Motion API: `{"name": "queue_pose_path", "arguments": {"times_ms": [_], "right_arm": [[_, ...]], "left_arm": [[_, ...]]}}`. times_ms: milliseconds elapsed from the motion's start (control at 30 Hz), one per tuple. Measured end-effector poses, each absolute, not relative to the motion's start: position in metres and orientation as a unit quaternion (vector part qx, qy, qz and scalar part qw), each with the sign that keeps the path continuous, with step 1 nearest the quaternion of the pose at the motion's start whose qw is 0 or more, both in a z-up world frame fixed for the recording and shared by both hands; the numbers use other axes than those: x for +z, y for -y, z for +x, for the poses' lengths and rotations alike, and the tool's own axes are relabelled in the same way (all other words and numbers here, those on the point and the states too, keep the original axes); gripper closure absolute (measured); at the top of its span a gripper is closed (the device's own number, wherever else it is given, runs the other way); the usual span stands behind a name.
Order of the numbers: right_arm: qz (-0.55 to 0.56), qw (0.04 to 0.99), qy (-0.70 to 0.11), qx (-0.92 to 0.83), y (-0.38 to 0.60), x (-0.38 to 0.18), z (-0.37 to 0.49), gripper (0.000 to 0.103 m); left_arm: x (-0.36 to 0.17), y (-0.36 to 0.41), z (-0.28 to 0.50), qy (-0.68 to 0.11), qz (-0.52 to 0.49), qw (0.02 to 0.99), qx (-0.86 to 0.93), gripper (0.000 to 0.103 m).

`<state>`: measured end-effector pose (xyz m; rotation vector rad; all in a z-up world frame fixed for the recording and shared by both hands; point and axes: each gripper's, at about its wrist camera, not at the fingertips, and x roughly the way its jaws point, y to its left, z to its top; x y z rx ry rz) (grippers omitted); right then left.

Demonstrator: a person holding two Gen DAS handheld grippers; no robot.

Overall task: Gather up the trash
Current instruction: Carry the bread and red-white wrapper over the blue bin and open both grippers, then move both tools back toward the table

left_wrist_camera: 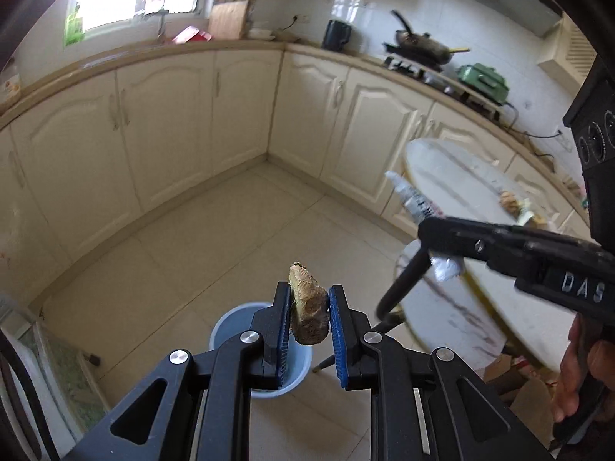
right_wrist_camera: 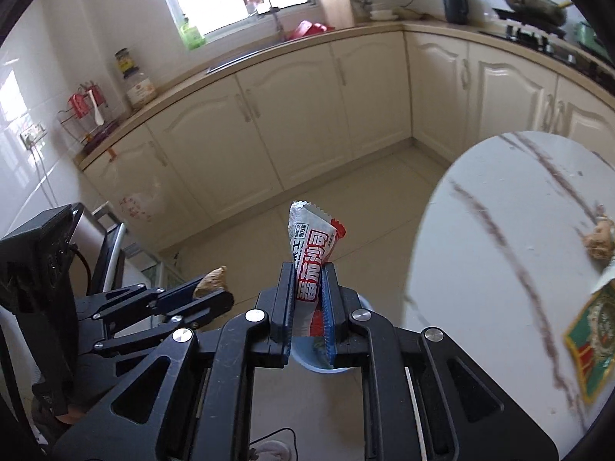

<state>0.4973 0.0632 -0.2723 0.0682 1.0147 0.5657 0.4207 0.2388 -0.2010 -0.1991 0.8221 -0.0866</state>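
Note:
My left gripper (left_wrist_camera: pixel 309 299) is shut on a brown food scrap (left_wrist_camera: pixel 307 307), a chunk like a peel or crust, held in the air above a light blue bin (left_wrist_camera: pixel 230 320) on the floor. In the right wrist view the same scrap (right_wrist_camera: pixel 211 280) shows at the left gripper's tip (right_wrist_camera: pixel 215 292). My right gripper (right_wrist_camera: pixel 309 272) is shut on a white and red snack wrapper (right_wrist_camera: pixel 311 246), which sticks up between the blue pads (right_wrist_camera: pixel 288 307). The blue bin (right_wrist_camera: pixel 326 367) lies just under those fingers. From the left wrist view the wrapper (left_wrist_camera: pixel 413 199) juts out of the right gripper (left_wrist_camera: pixel 430 230).
A round white marble table (right_wrist_camera: pixel 499 230) stands to the right, carrying more food scraps (right_wrist_camera: pixel 599 238) and a green packet (right_wrist_camera: pixel 592 345). Cream cabinets (left_wrist_camera: pixel 173 123) line the walls around the tiled floor (left_wrist_camera: pixel 230 238). A hand (left_wrist_camera: pixel 584 368) holds the right gripper's handle.

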Motion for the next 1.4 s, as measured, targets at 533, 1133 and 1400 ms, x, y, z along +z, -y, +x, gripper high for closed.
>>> {"name": "queue_pose_path", "arguments": {"times_ms": [533, 1133, 1400], "right_arm": [[0.036, 0.775, -0.582, 0.244, -0.135, -0.446, 0.559, 0.081], [0.0, 0.865, -0.459, 0.205, -0.112, -0.323, 0.511, 0.039], [-0.023, 0.914, -0.369, 0.169, -0.071, -0.215, 0.432, 0.009]], "left_arm": [[-0.301, -0.287, 0.499, -0.506, -0.121, 0.854, -0.026, 0.082], [-0.196, -0.272, 0.416, -0.405, -0.116, 0.906, 0.052, 0.037], [-0.108, -0.21, 0.325, -0.304, -0.096, 0.947, 0.049, 0.024]]}}
